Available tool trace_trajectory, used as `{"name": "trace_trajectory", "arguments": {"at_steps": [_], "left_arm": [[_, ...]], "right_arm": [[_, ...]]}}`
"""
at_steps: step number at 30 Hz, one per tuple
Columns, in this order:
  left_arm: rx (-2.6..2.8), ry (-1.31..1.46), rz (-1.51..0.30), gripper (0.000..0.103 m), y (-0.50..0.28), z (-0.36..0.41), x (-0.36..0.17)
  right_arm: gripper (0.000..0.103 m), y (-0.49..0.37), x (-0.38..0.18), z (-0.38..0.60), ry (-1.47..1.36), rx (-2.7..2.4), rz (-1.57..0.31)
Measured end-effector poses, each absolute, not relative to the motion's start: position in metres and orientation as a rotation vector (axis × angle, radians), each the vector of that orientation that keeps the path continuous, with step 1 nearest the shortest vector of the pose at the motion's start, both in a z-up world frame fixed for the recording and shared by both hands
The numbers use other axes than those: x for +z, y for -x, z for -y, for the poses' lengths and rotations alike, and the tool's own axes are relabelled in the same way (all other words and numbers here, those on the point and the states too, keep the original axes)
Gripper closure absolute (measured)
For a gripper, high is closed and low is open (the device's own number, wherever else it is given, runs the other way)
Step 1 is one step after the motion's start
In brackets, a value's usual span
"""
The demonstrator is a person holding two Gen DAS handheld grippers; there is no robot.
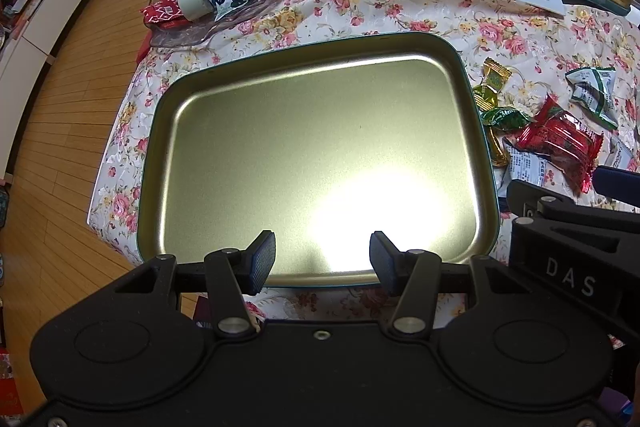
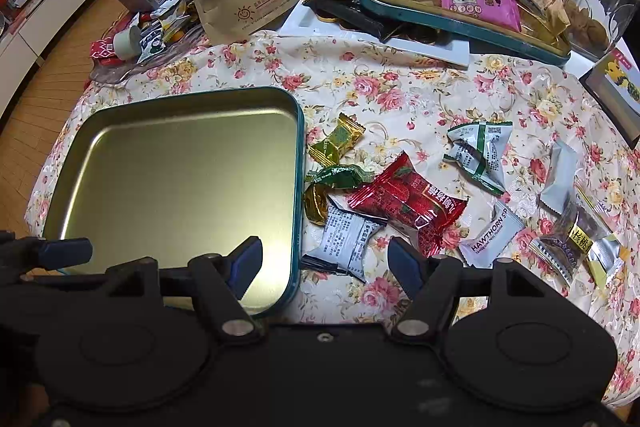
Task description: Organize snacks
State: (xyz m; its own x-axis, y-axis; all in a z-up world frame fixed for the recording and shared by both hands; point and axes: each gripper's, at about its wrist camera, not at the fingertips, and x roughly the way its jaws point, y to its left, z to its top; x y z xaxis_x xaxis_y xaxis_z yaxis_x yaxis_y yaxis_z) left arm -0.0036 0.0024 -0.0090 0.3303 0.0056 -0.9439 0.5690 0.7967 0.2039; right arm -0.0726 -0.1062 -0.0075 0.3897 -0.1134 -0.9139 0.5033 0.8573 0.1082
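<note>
A shallow tin tray (image 1: 486,131) with a teal rim and a dull gold inside lay bare on the floral tablecloth (image 2: 360,83), a bright glare washing out part of its floor. Just beside its right edge, loose wrapped snacks were scattered on the cloth: a red foil packet (image 2: 408,205), a gold-and-green candy (image 2: 336,141), a dark green twisted candy (image 2: 340,177), a white packet with small black print (image 2: 346,237), a white-and-green packet (image 2: 478,153) and a white sachet reading HAWTHORN (image 2: 490,235). The left gripper (image 1: 322,257) hovered above the near end of the tray with its fingers spread wide and nothing between them. The right gripper (image 2: 326,261) hung over the tray's near right corner, its fingers likewise released and empty; the tray rim passed between them, and the white printed packet lay just ahead of the gap, the red packet a little farther on. The tray's near edge was cut off behind both gripper bodies. Farther back, a second teal tin (image 2: 460,27) full of sweets sat among crowded bags and jars that were hard to tell apart
</note>
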Motion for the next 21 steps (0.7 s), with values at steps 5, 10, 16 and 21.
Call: {"name": "trace_trajectory", "arguments": {"at_steps": [5, 10, 16, 21], "left_arm": [[-0.393, -0.562, -1.193, 0.044, 0.003, -0.001, -0.008], [-0.401, -0.552, -1.183, 0.044, 0.004, 0.002, -0.004], [-0.402, -0.544, -1.178, 0.044, 0.005, 0.007, -0.001], [-0.407, -0.529, -1.167, 0.044, 0.006, 0.012, 0.002]], "right_arm": [[0.03, 0.073, -0.008, 0.106, -0.399, -0.405, -1.109], [0.03, 0.073, -0.007, 0.108, -0.397, -0.408, -1.108], [0.03, 0.075, -0.006, 0.111, -0.4, -0.42, -1.105], [0.03, 0.078, -0.004, 0.114, -0.404, -0.427, -1.096]]}}
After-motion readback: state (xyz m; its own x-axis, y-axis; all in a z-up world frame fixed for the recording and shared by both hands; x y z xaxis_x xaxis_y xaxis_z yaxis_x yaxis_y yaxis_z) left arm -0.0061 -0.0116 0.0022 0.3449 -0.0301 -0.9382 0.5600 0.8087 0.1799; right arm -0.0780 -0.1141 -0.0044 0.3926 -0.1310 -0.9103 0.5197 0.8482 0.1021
